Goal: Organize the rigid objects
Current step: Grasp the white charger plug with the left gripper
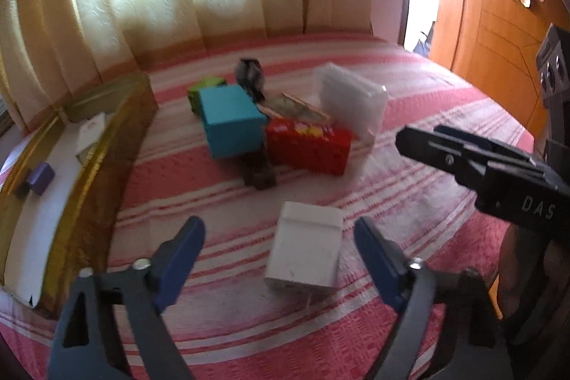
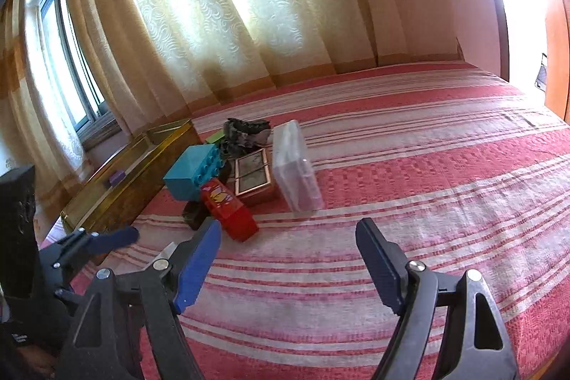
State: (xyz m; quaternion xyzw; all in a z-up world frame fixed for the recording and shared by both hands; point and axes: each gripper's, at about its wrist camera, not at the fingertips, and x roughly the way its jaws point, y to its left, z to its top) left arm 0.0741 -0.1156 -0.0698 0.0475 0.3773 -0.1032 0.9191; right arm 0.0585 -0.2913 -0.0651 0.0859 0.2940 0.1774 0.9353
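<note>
A white box [image 1: 302, 250] lies on the striped bedspread between the open fingers of my left gripper [image 1: 279, 239], untouched. Beyond it sits a cluster: a teal block [image 1: 229, 120], a red block [image 1: 308, 146], a clear plastic case [image 1: 351, 100], a copper-framed glass box [image 2: 253, 175], a green block [image 1: 206, 86] and dark objects. The cluster also shows in the right wrist view, with the teal block [image 2: 192, 171], red block [image 2: 228, 211] and clear case [image 2: 295, 166]. My right gripper [image 2: 288, 248] is open and empty over the bedspread; it shows in the left wrist view [image 1: 463, 155].
A gold-rimmed tray [image 1: 89, 166] lies at the left edge of the bed, holding a purple block [image 1: 41, 177] and a white card [image 1: 91, 134]. Curtains hang behind the bed. A wooden wardrobe [image 1: 498, 34] stands at the right. The bedspread [image 2: 427, 184] stretches to the right.
</note>
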